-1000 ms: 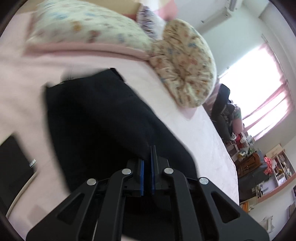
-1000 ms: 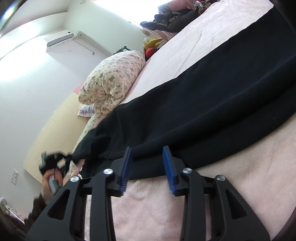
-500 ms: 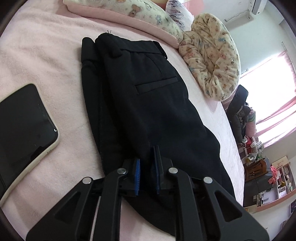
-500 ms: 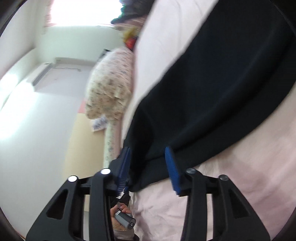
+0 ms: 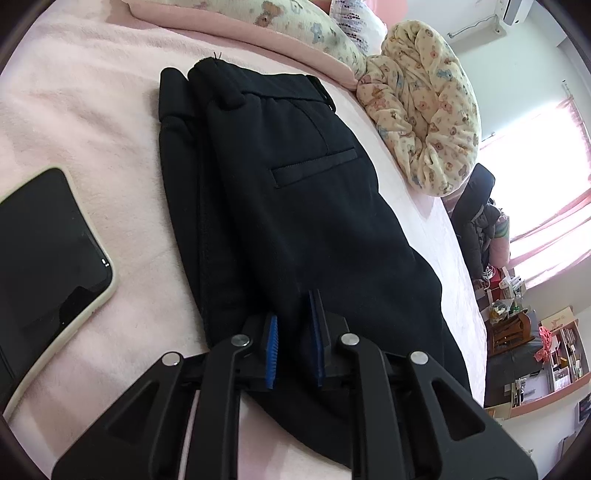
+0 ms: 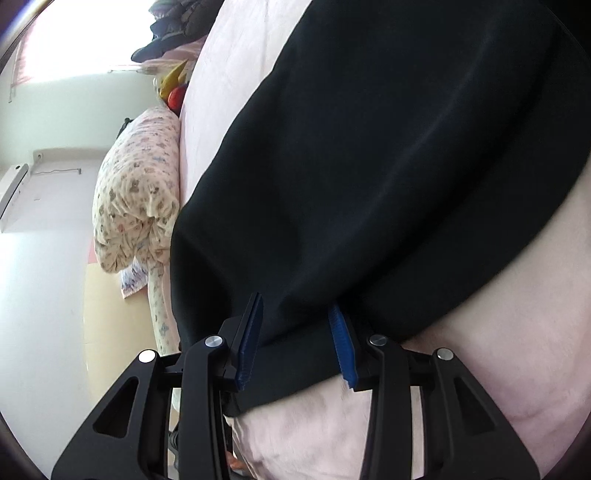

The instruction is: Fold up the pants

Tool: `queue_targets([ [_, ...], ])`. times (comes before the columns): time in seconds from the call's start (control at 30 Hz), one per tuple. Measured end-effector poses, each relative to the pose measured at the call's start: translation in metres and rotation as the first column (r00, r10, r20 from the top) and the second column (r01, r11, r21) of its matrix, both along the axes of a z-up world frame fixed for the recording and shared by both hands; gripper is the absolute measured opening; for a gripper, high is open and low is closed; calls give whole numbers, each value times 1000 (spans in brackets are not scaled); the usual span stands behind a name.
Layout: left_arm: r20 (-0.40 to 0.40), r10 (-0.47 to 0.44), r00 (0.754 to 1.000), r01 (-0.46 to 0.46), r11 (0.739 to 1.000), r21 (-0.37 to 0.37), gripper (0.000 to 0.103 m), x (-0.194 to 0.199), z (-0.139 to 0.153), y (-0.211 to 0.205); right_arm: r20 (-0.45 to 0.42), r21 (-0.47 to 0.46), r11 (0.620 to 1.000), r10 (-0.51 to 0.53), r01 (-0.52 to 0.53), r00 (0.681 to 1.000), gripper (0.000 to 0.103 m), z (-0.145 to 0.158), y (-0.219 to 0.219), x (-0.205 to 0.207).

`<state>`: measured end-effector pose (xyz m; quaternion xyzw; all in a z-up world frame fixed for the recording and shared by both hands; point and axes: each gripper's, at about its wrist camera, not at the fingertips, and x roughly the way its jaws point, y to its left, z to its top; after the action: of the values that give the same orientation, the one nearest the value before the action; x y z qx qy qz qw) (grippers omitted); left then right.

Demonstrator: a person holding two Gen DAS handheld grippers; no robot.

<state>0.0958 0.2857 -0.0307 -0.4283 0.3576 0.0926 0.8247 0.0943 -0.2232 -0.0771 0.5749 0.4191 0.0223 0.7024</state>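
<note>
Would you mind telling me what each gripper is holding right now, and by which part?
Nothing is clamped. The left gripper stands open over the black pants mid-length; the right gripper is open, straddling a pants edge.

A phone (image 5: 48, 254) lies left of the pants (image 5: 295, 221), pillows (image 5: 424, 110) beyond.

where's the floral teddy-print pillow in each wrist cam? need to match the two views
Left wrist: the pillow sits upper right, beyond the waistband end of the black pants, on the pink bed cover.
Right wrist: the same pillow is at the left edge, mid-height, just left of the pants.
Shared landmark: the wall air conditioner, top right corner in the left view, far left in the right view.
</note>
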Motion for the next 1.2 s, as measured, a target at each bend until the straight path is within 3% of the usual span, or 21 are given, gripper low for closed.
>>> queue_targets([
  [0.07, -1, 0, 1000, 0, 1000, -5, 17, 1, 0, 1, 7, -19, 1000, -11, 11, 1000, 40, 1, 1, 2],
  [0.1, -2, 1, 1000, -1, 1000, -5, 17, 1, -1, 0, 13, -33, 999, -16, 17, 1000, 34, 2, 1, 4],
  [0.13, -3, 3, 1000, -3, 1000, -4, 17, 1, -1, 0, 18, -51, 998, -22, 23, 1000, 19, 2, 2, 5],
  [0.17, -4, 4, 1000, -4, 1000, -4, 17, 2, 0, 0, 20, -66, 997, -25, 27, 999, 12, 3, 2, 6],
  [0.23, -2, 2, 1000, -2, 1000, -4, 16, 1, 1, 0, 49, -61, 998, -23, 26, 999, 6, 3, -2, 5],
  [0.4, 22, -8, 1000, 8, 1000, -8, 7, -2, 5, 4, 144, -67, 997, -31, 41, 989, 5, 20, -7, -4],
  [0.63, 89, -15, 996, 16, 1000, -7, 6, -12, 23, 9, 264, -75, 995, -46, 68, 963, 5, 57, -23, -24],
  [0.97, 61, 20, 998, -19, 999, -31, 7, -32, 0, 9, 167, -167, 985, -17, 45, 986, 5, 18, -20, -35],
  [1.13, 84, -2, 996, 2, 1000, 1, 19, -33, 3, 6, 113, -160, 987, 17, 2, 993, 9, -2, -22, -32],
  [1.17, 95, -8, 995, 8, 1000, -1, 24, -35, 5, 6, 109, -145, 989, 23, -7, 994, 11, -3, -22, -32],
  [1.2, 101, -9, 995, 8, 1000, 4, 36, -37, 8, 6, 106, -136, 990, 41, -27, 994, 12, -2, -23, -33],
])
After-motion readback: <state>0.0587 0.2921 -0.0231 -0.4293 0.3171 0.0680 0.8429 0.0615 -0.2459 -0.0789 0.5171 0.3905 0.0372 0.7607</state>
